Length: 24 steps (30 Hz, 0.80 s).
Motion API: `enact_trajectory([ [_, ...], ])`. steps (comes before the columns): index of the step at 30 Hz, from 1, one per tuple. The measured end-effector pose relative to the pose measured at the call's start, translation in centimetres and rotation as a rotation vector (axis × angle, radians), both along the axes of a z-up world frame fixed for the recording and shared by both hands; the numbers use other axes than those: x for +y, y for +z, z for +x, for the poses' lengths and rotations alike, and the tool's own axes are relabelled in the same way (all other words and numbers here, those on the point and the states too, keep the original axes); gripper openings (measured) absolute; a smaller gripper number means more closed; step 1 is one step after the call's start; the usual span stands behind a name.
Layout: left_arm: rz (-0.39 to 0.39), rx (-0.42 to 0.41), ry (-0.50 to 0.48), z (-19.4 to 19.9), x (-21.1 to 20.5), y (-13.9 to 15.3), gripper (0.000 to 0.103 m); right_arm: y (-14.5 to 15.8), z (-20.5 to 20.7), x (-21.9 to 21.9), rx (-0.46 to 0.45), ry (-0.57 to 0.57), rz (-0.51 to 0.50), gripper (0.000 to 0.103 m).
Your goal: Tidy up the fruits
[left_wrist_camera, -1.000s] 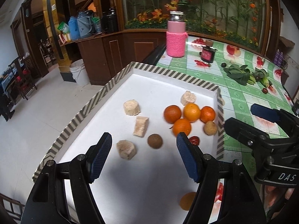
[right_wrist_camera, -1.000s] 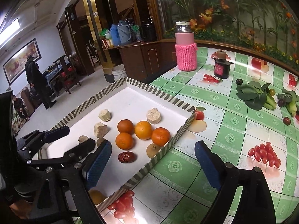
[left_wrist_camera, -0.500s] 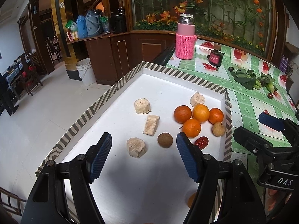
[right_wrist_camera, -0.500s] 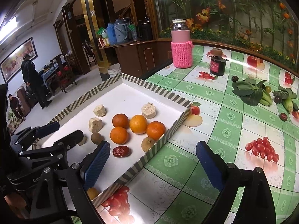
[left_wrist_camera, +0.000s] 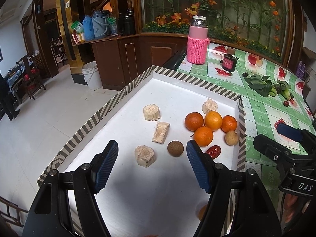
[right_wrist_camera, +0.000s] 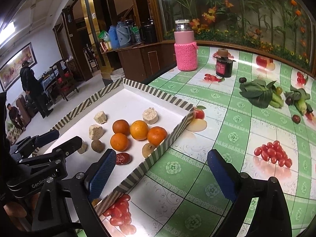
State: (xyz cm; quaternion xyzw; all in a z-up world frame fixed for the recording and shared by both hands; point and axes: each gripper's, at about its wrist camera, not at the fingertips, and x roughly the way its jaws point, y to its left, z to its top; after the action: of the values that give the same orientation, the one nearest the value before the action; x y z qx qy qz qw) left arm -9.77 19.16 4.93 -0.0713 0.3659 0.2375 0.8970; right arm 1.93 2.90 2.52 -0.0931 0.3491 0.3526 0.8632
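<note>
Oranges [left_wrist_camera: 205, 124] beyond left gripper [left_wrist_camera: 152, 154] fingers [left_wrist_camera: 194, 158] (apart, tray's right).

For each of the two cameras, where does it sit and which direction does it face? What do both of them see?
Left wrist: sits on the left gripper, looks down over the striped tray; both blue fingers show, open, and the right gripper at right.
Right wrist: sits on the right gripper, open, looks across the tray's edge and the green tablecloth; the left gripper shows at left.
Shared: tray, four oranges, pink bottle.
</note>
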Motion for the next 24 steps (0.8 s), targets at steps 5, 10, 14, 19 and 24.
enact_trajectory([
  [5,-0.007,-0.001,0.005,-0.09,0.04,0.12,0.072,-0.03,-0.24,0.18,-0.009,0.006,-0.011,0.094],
  [10,0.0,-0.001,0.003,-0.12,-0.21,0.11,0.072,-0.06,-0.33,0.18,-0.01,0.004,-0.014,0.094],
  [14,0.0,0.0,0.003,-0.13,-0.22,0.11,0.072,-0.09,-0.23,0.25,-0.009,0.003,-0.021,0.094],
  [19,-0.001,0.0,0.003,-0.14,-0.19,0.09,0.072,-0.26,-0.1,0.6,-0.006,0.009,-0.034,0.094],
  [24,-0.005,0.003,0.006,-0.13,-0.4,-0.06,0.072,-0.32,-0.19,0.91,-0.006,0.017,-0.041,0.094],
])
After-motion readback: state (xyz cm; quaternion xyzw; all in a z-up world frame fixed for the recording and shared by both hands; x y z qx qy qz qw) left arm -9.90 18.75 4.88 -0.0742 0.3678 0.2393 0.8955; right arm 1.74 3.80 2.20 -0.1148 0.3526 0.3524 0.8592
